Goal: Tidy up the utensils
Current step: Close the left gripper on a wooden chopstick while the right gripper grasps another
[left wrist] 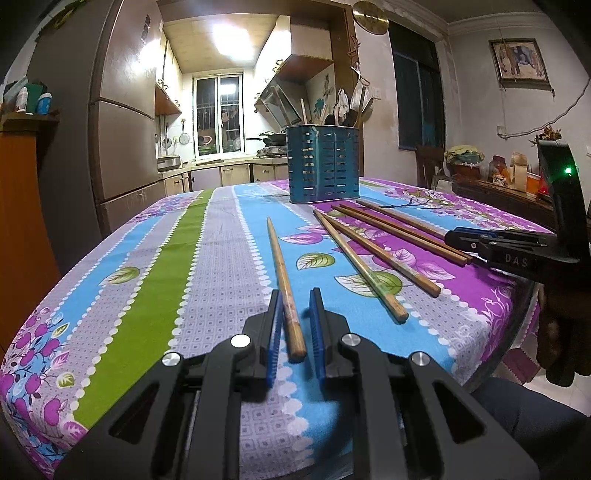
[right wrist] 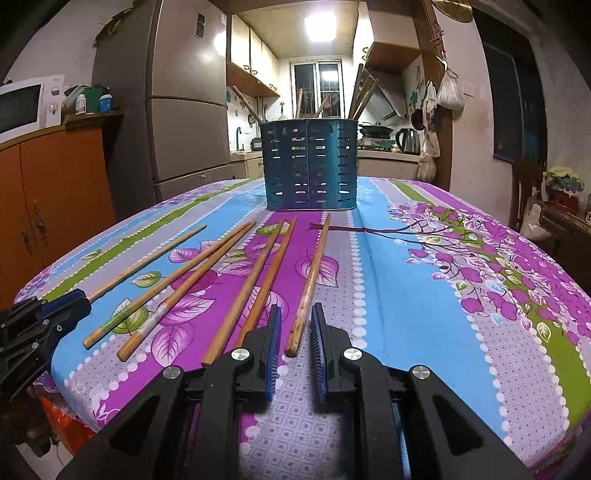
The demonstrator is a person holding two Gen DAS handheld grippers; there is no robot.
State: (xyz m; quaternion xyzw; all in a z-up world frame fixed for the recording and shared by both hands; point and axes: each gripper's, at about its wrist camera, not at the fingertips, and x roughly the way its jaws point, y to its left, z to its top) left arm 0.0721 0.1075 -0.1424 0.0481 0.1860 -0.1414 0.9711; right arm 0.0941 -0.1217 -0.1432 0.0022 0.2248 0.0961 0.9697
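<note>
Floral cloth covered the table (left wrist: 207, 236); a blue holder (left wrist: 324, 164) was stood at its far side, with six chopsticks laid before it. One chopstick (left wrist: 286, 291) was flanked by the left gripper (left wrist: 295, 314) — narrowly parted, grip unclear. Another chopstick (right wrist: 308, 288) was flanked likewise by the right gripper (right wrist: 295, 328).

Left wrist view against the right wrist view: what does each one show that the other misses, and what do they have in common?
Only the left wrist view shows the wall clock, the framed picture and the right gripper from the side. Only the right wrist view shows the microwave, the kettle and the left gripper at its edge. Both show the blue utensil holder, six chopsticks lying on the floral tablecloth, and the fridge, with one chopstick's end between that camera's own jaws.
</note>
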